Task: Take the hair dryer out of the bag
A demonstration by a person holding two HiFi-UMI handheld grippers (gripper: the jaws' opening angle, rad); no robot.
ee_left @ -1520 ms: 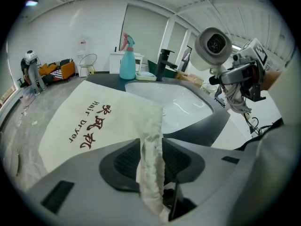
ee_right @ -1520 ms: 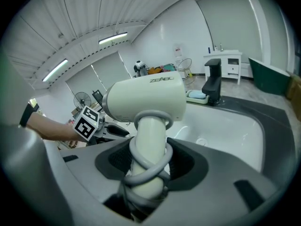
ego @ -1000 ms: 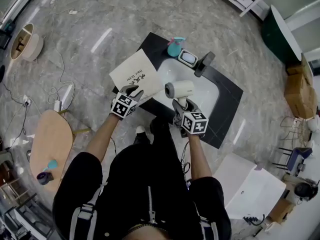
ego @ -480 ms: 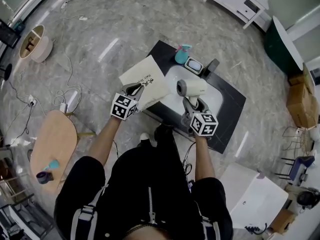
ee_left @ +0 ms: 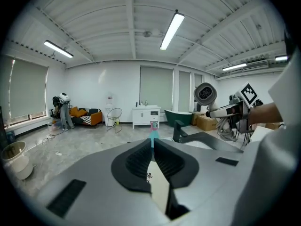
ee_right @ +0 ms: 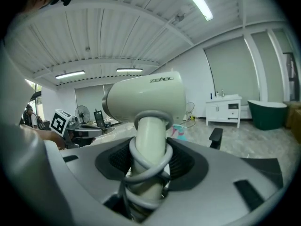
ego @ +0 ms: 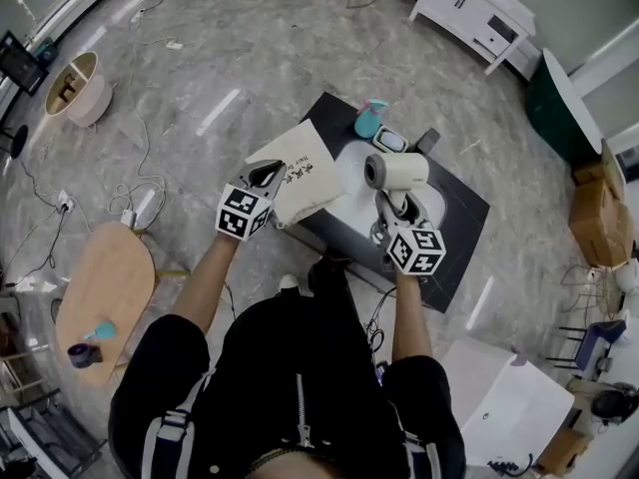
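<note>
Hair dryer (ego: 401, 170) handle clamped upright between right gripper (ego: 392, 211) jaws; left gripper (ego: 268, 174) jaws, just closed, pinch edge of cream bag (ego: 308, 180).

the bag (ego: 300, 180) hangs left of the hair dryer (ego: 397, 171); the bottle (ego: 368, 123) stands on the counter (ego: 456, 218) behind them.

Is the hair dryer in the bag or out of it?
Out. The right gripper holds the hair dryer by its handle, apart from the bag pinched in the left gripper.
</note>
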